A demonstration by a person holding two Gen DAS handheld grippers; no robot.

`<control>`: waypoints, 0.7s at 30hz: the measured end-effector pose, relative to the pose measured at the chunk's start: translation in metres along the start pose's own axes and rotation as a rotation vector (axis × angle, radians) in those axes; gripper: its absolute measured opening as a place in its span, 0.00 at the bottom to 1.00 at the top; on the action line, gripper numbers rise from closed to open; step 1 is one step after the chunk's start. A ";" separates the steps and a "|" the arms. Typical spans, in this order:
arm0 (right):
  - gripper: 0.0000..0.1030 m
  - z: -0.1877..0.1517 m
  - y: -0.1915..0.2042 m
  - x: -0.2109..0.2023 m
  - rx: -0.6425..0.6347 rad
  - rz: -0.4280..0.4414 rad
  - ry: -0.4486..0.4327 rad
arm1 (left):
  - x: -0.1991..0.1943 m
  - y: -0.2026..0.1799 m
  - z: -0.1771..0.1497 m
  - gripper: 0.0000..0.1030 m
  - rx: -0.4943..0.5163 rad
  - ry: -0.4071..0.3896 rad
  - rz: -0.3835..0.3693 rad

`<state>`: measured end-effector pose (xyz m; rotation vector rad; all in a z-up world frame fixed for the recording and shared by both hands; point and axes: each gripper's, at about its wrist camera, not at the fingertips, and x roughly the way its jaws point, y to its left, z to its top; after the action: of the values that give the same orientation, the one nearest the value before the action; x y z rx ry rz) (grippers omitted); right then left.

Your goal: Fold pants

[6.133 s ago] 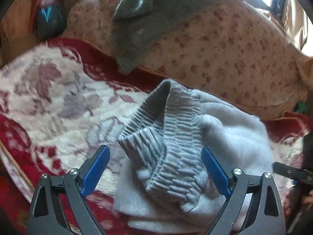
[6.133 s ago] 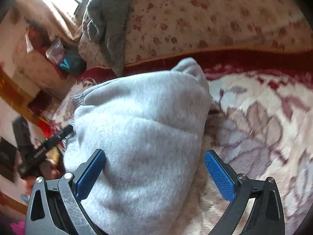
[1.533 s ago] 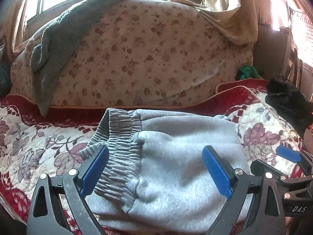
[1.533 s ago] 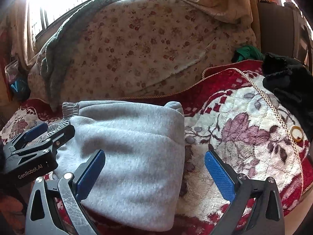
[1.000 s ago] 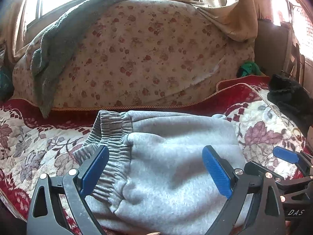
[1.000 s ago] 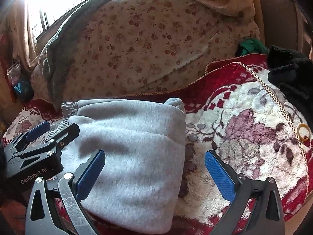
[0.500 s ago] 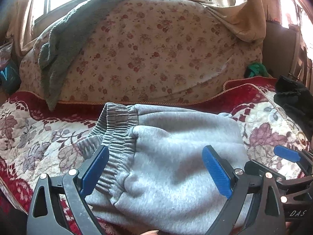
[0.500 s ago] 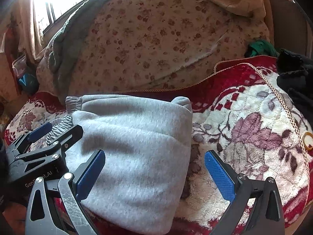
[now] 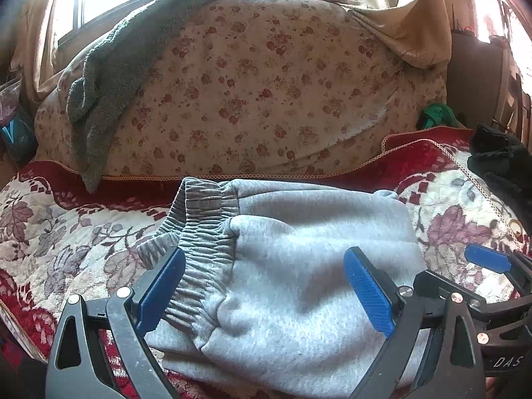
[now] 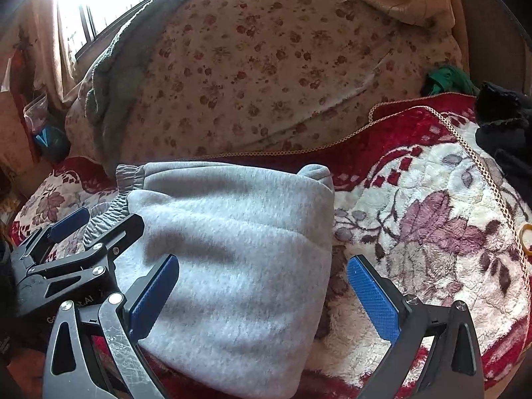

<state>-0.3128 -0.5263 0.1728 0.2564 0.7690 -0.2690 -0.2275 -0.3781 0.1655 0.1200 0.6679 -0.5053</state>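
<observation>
The grey fleece pants point(image 9: 299, 266) lie folded in a thick bundle on the red and white floral blanket point(image 9: 66, 232). The ribbed waistband point(image 9: 202, 232) sits at the bundle's left side. My left gripper point(image 9: 264, 286) is open and empty, hovering over the near part of the bundle. My right gripper point(image 10: 262, 294) is open and empty over the bundle's right edge point(image 10: 327, 232). The pants also show in the right wrist view point(image 10: 232, 232). The left gripper appears at the left of the right wrist view point(image 10: 79, 239), and a blue fingertip of the right gripper at the right of the left wrist view.
A large floral cushion point(image 9: 266, 99) stands behind the pants with a grey-green towel point(image 9: 109, 76) draped over its left side. A black garment point(image 9: 498, 159) and a green cloth point(image 9: 435, 116) lie at the right. A small ring point(image 10: 527, 232) rests on the blanket's right edge.
Both grippers have drawn back and turned from close over the pants to a wider, level view. In the last second they barely moved. Both stayed open.
</observation>
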 end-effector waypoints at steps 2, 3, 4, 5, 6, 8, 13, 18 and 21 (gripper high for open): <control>1.00 0.000 -0.001 0.000 0.003 -0.001 0.001 | 0.000 -0.001 0.000 0.93 -0.002 0.000 0.000; 1.00 0.000 -0.001 0.000 0.003 -0.003 0.002 | 0.001 -0.001 0.001 0.93 -0.001 0.000 0.000; 1.00 0.000 -0.001 0.000 0.003 -0.006 0.002 | 0.001 -0.001 0.001 0.93 0.001 0.000 -0.001; 1.00 0.000 -0.001 0.000 0.003 -0.008 0.001 | 0.000 -0.001 0.001 0.93 0.004 -0.001 0.000; 1.00 0.000 -0.002 0.000 0.005 -0.011 0.002 | 0.000 -0.002 0.001 0.93 0.005 -0.004 0.001; 1.00 0.000 -0.004 -0.001 0.011 -0.016 0.003 | -0.001 -0.003 0.000 0.93 0.008 -0.006 0.002; 1.00 0.001 -0.011 -0.003 0.022 -0.020 -0.001 | -0.002 -0.005 0.000 0.93 0.015 -0.005 0.001; 1.00 0.000 -0.012 -0.002 0.017 -0.024 0.007 | -0.002 -0.006 0.000 0.93 0.019 -0.007 0.001; 1.00 -0.002 -0.010 -0.002 0.007 -0.026 -0.001 | -0.003 -0.006 0.000 0.93 0.019 -0.006 -0.001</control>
<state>-0.3186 -0.5353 0.1719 0.2526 0.7713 -0.2967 -0.2320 -0.3825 0.1677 0.1363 0.6572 -0.5134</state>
